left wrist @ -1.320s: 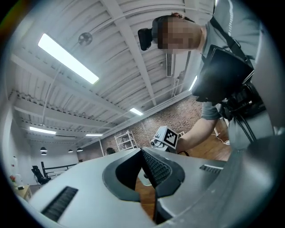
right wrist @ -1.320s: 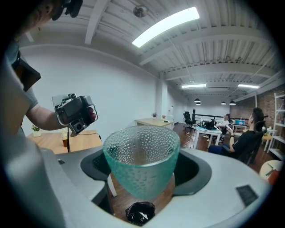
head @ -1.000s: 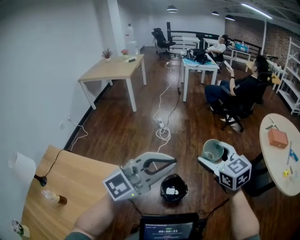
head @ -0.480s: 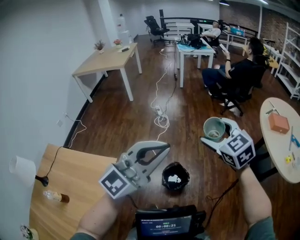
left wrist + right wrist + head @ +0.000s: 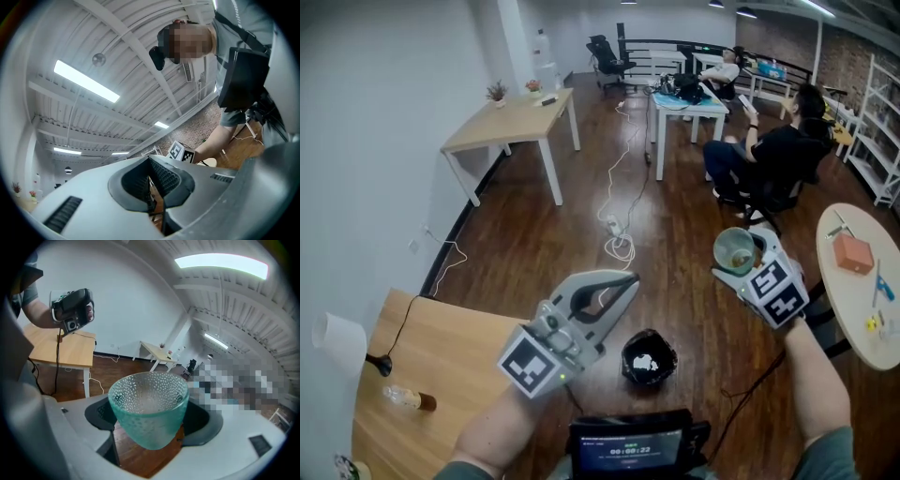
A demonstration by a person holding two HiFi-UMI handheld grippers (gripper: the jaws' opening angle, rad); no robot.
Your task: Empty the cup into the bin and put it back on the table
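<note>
A green dimpled glass cup [image 5: 735,250] sits between the jaws of my right gripper [image 5: 741,257], which is shut on its sides. It hangs over the dark floor, to the upper right of the bin. In the right gripper view the cup [image 5: 149,406] stands roughly upright with its mouth towards the camera, and I see nothing inside it. The small black bin [image 5: 649,358] stands on the floor between my arms with white scraps in it. My left gripper [image 5: 628,281] is shut and empty, raised left of the bin; in the left gripper view its jaws [image 5: 151,197] meet and point up at the ceiling.
A wooden table [image 5: 441,356] at lower left holds a small lamp [image 5: 342,339] and a bottle [image 5: 408,398]. A round white table [image 5: 848,309] with an orange box [image 5: 851,253] stands at right. A person sits on an office chair [image 5: 769,178] beyond; cables [image 5: 621,246] lie on the floor.
My right gripper has carried the cup up and to the right in the head view, away from the bin, and rolled it. The left gripper has risen a little, still shut.
</note>
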